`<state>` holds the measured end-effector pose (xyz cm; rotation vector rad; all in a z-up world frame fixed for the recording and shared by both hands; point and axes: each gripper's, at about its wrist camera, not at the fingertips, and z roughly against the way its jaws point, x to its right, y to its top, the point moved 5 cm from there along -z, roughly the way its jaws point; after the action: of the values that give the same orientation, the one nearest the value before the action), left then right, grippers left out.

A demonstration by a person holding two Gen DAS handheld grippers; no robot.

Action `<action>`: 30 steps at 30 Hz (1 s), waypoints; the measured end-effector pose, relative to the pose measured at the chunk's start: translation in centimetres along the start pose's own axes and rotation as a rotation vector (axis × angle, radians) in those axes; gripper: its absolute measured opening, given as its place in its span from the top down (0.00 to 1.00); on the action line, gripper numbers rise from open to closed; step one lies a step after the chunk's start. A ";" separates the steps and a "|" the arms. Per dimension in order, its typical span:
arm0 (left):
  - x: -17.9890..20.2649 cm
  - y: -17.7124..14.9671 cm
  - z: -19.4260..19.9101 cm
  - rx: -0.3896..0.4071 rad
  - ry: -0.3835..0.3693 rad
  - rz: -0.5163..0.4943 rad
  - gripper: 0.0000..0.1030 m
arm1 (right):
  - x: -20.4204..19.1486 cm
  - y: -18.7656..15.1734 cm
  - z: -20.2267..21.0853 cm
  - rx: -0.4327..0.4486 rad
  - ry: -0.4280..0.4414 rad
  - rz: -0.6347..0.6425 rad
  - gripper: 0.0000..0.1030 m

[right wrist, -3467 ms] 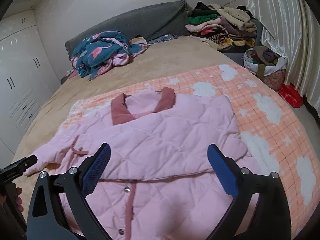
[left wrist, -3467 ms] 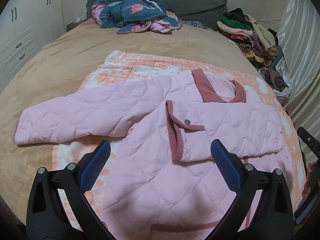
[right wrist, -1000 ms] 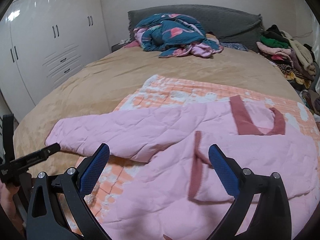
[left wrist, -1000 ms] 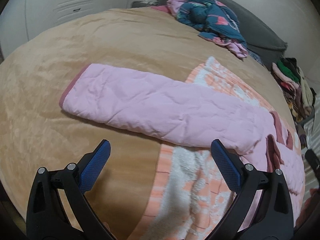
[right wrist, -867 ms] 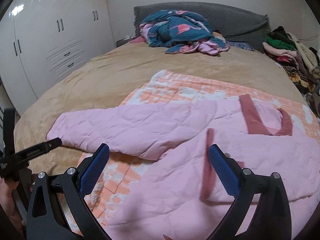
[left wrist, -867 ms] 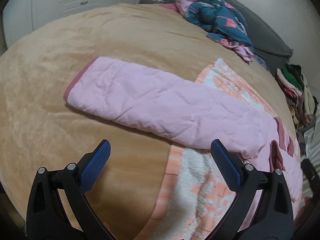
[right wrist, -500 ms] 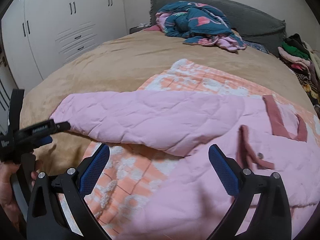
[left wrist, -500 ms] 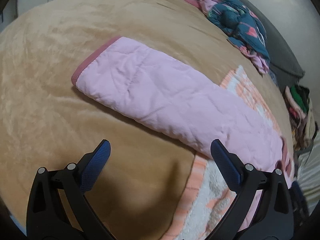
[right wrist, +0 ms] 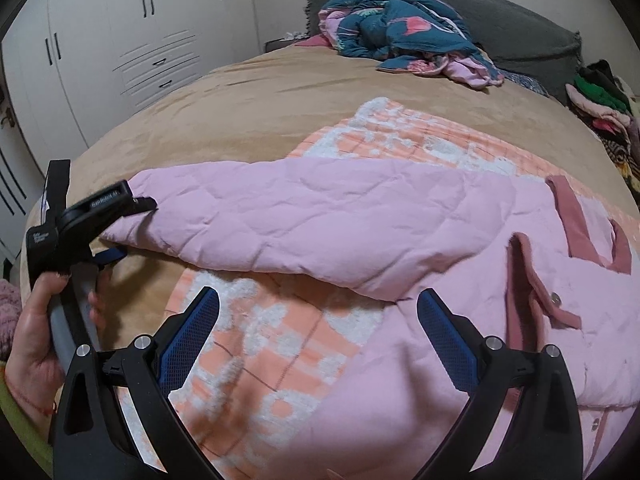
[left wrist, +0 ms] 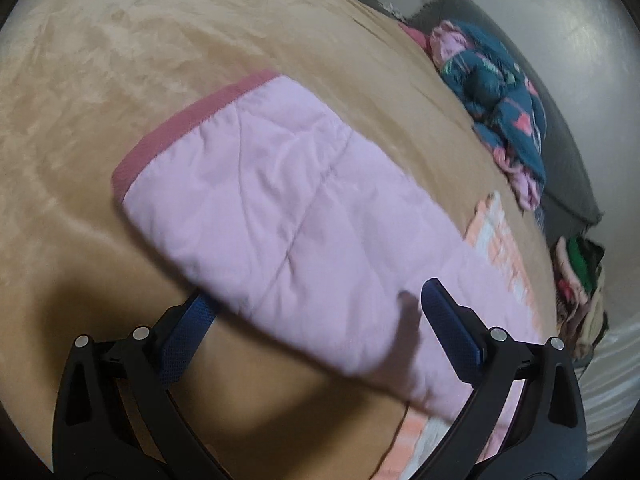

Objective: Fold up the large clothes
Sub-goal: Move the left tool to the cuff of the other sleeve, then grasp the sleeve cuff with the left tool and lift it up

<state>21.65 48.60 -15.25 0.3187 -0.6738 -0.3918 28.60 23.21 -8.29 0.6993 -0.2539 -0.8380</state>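
Observation:
A pink quilted jacket (right wrist: 460,320) with dark pink trim lies on the bed, its left sleeve (right wrist: 320,216) stretched out to the left. In the left wrist view the sleeve (left wrist: 288,216) with its dark pink cuff (left wrist: 176,128) fills the middle. My left gripper (left wrist: 316,312) is open with the sleeve's near edge between its fingers, one finger under it. It also shows in the right wrist view (right wrist: 120,228), at the sleeve's end. My right gripper (right wrist: 318,320) is open and empty above the jacket's body near the armpit.
An orange and white checked blanket (right wrist: 400,136) lies under the jacket on the tan bed cover (right wrist: 260,92). A teal and pink bundle (right wrist: 400,20) sits by the grey headboard. A clothes pile (right wrist: 600,108) is at the right. White wardrobes (right wrist: 100,60) stand on the left.
My left gripper has moved forward to the sleeve, so its fingers now straddle the sleeve's edge near the cuff. My right gripper has shifted left along the jacket. Both stay open.

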 end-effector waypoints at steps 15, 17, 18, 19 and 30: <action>3.3 3.0 4.5 0.147 0.024 -0.157 0.88 | 7.3 -1.9 4.6 0.059 -0.086 -0.091 0.04; 4.6 3.0 5.9 0.178 0.009 -0.191 0.89 | 8.0 -2.2 5.6 0.072 -0.098 -0.098 0.04; 5.1 3.0 6.4 0.190 0.000 -0.203 0.89 | 8.3 -2.4 6.0 0.080 -0.101 -0.102 0.04; 5.8 3.0 7.2 0.203 -0.016 -0.219 0.90 | 9.0 -2.8 6.7 0.089 -0.107 -0.112 0.04; 14.9 -0.3 15.0 0.342 -0.163 -0.441 0.93 | 15.9 -7.3 11.5 0.099 -0.142 -0.269 0.04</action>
<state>22.38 39.31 3.68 0.7729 -0.8324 -0.7302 29.32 2.44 -5.37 0.7780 -0.3350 -1.1404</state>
